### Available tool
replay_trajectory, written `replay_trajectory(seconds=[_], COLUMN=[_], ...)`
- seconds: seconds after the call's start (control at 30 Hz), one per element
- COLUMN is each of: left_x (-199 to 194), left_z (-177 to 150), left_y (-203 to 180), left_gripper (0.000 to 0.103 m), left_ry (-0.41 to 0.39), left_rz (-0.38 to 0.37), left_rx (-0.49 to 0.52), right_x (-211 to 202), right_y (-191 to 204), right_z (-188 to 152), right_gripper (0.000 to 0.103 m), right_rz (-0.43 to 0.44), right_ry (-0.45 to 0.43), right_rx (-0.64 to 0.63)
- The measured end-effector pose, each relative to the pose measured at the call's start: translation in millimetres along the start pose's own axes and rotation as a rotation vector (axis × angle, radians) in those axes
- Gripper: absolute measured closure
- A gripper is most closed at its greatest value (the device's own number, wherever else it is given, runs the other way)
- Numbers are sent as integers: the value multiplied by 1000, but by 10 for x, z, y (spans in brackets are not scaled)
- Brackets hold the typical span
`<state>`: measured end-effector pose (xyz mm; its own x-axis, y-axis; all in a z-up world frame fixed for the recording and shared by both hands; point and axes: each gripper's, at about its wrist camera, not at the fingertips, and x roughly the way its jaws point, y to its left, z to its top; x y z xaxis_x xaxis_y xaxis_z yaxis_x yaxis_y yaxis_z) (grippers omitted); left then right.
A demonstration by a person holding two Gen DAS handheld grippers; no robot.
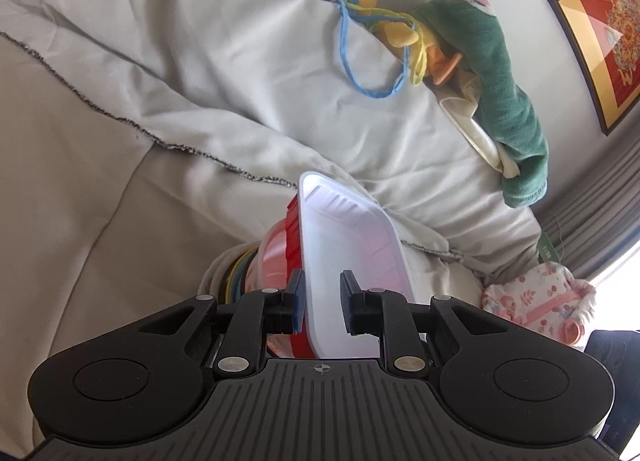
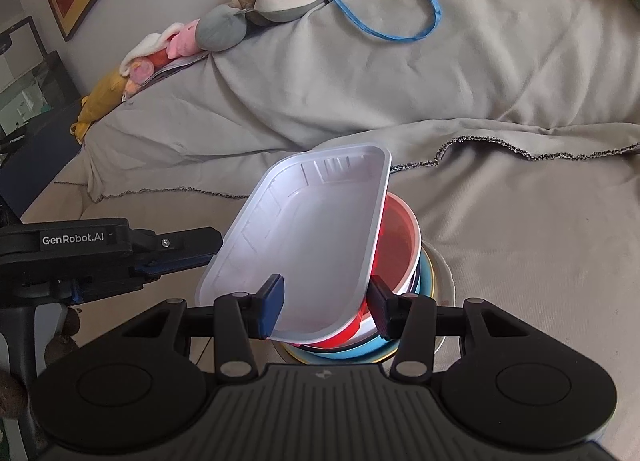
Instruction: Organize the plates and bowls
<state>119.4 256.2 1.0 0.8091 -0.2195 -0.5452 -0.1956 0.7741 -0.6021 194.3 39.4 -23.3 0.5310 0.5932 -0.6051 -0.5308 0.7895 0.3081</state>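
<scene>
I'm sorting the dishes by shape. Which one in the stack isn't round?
The white tray tilted on top: it is rectangular with rounded corners, while the red bowl and the dishes under it are round.

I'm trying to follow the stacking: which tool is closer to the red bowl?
Right, it seems. The right tool straddles the white tray's edge directly beside the red bowl; the left tool grips the tray's opposite edge, with the tray between.
</scene>
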Motion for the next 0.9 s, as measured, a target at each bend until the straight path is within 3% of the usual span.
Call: replay_trajectory(seconds=[0.2,0.37,0.5,0.67,0.77,0.9], left_x=[-17,-295,-482,-563,-647,-751], left_z=[6,-126,-503,-1181,-1499,-1687], left_y=[-13,-156,-427,-792,-919,-1037], left_gripper=[82,81,81,83,87,87], left_ry=[5,-58,-106,-35,-25,-28], left_rz=[12,49,133,187,185,172], left_rx=[0,61,217,396,443,451], right_x=[-59,-354,-613,-871,-987,-1128], right_y=[-4,74,95,105,140,129], right_z=[-7,-68,-224,-579,-867,-1136], right_gripper=[57,55,42,36,34,33], right_rz=[-11,-81,-104,-108,-141,-181], right_ry=[-5,-104,-140,-97,-58,-43], right_rx=[3,-66,-89,-81,-103,-85])
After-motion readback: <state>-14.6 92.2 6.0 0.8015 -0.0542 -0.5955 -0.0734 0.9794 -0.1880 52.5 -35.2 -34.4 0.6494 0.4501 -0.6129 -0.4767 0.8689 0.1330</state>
